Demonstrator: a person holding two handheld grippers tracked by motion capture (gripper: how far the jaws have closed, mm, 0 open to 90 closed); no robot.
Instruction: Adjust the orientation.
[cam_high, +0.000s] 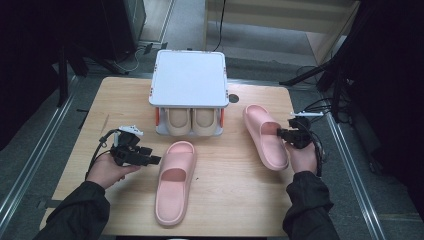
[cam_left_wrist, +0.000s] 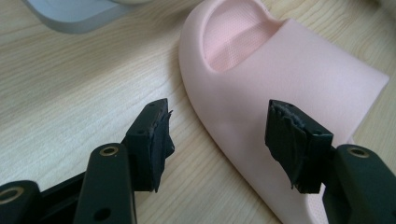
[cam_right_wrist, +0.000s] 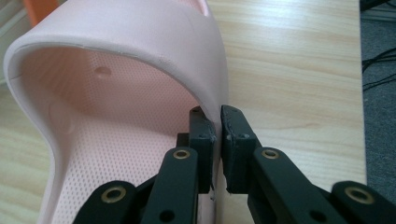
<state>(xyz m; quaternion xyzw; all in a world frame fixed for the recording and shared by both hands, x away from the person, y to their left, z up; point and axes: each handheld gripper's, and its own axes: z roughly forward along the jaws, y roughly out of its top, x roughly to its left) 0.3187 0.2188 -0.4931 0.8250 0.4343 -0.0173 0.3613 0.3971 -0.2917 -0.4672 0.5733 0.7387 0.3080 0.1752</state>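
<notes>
**Two pink slippers, one pinched at the strap wall, one about to be straddled**

High view: a light wooden table is seen with a small white shoe rack at its far middle, a beige pair tucked on the lower shelf. The left pink slipper lies flat near the table's centre, toe toward the rack. The right pink slipper lies just right of the rack, angled. The left gripper is held just beside the left slipper's outer edge; the right gripper is set against the right slipper's side.

Left gripper view: the jaws are spread wide with nothing between them but table and the slipper's edge; the left pink slipper is not yet touched on either pad. One jaw stands over bare wood, the other over the strap's flank.

Right gripper view: the jaws are drawn together on the thin side wall of the right pink slipper, where the strap meets the sole; one pad is inside, one outside.

Judged from the moulded, matte foam look, each slipper should be light, soft and springy, not fragile, and fairly grippy. A hold on the thin strap wall is likely to be the best purchase, as the thick sole may be too wide for the jaws; the foam may flex and let the slipper droop or swing when lifted from one side.
</notes>
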